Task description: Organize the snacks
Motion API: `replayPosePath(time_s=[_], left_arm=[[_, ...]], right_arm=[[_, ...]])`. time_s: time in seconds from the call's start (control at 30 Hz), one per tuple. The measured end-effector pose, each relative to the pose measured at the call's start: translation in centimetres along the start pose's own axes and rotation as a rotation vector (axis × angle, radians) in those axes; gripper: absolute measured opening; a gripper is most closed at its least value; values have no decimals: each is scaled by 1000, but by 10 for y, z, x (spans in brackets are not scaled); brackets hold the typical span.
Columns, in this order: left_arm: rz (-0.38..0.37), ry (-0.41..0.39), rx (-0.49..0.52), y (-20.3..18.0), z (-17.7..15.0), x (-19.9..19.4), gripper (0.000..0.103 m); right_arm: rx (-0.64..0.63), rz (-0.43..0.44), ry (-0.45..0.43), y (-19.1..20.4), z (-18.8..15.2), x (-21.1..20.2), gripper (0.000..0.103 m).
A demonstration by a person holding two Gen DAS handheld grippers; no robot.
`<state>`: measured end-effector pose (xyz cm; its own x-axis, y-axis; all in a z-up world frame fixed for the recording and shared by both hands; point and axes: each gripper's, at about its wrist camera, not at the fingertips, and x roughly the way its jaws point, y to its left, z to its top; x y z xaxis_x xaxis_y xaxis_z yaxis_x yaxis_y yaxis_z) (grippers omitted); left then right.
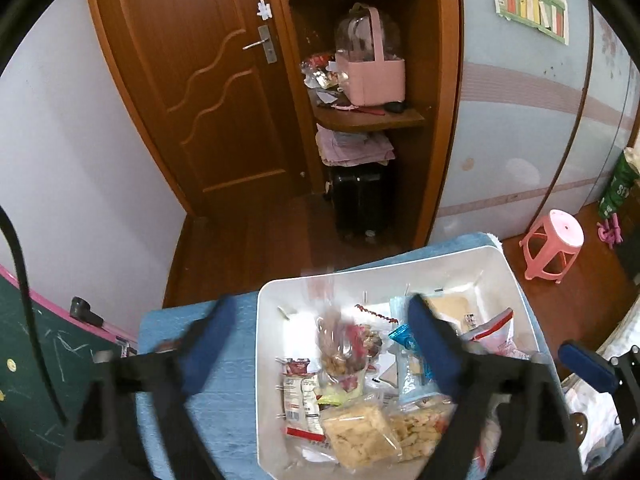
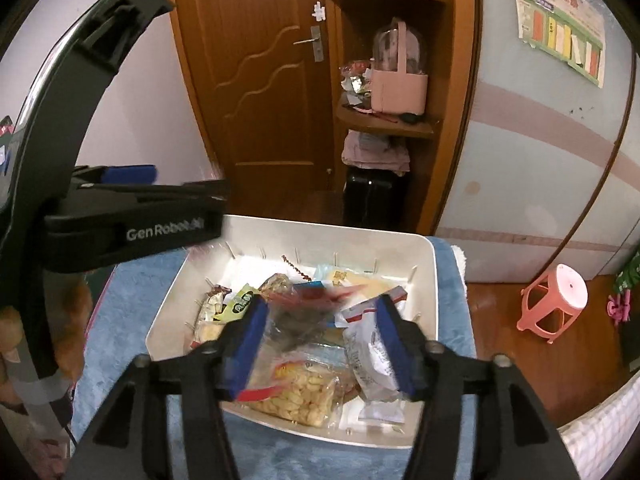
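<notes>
Dim warm indoor light, heavy fisheye bending, black vignetted corners, near snacks perhaps motion-blurred

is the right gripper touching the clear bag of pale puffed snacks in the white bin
Cannot tell. In the right wrist view the right gripper hangs open over the clear snack bag in the white plastic bin, but blur hides any contact or gap.

The left gripper [image 1: 324,332] hangs with jaws spread wide over a white bin [image 1: 276,360] of packaged snacks [image 1: 360,436] on a blue cloth [image 1: 224,432]. A pink stool [image 1: 554,246] stands at three o'clock, a wooden door [image 1: 208,80] at eleven.
</notes>
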<state>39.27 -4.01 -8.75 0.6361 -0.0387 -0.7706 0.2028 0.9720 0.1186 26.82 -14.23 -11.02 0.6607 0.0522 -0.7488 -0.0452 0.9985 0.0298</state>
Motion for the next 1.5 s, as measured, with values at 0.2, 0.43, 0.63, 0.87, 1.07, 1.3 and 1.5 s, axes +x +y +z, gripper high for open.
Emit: replayPosePath(time_s=[0.2,0.43,0.63,0.87,1.07,1.3,1.5], left_arm=[[-6,25,-8,0,-7,7,93],[-16,25,-28,6,-23,-10,93],[-27,21,-35,7,-37,-32,93],[-24,-2,-42,9,-59,-72,93],[-17,-21,-72,16,-83,-116,93],[-12,-47,-110,21,-122,-177,96],[-4,-59,-135,22,-159,-226,99]], right_arm=[[-3,-25,8,4,-1,4,76],[67,-70,25,-4,-1,4,76],[88,-79,12,-4,-5,-9,76],[94,-87,-4,3,-18,-36,76],[108,-84,-17,4,-34,-69,76],[112,-66,-49,9,-61,-121,76],[85,-29,-60,20,-88,-161,76]])
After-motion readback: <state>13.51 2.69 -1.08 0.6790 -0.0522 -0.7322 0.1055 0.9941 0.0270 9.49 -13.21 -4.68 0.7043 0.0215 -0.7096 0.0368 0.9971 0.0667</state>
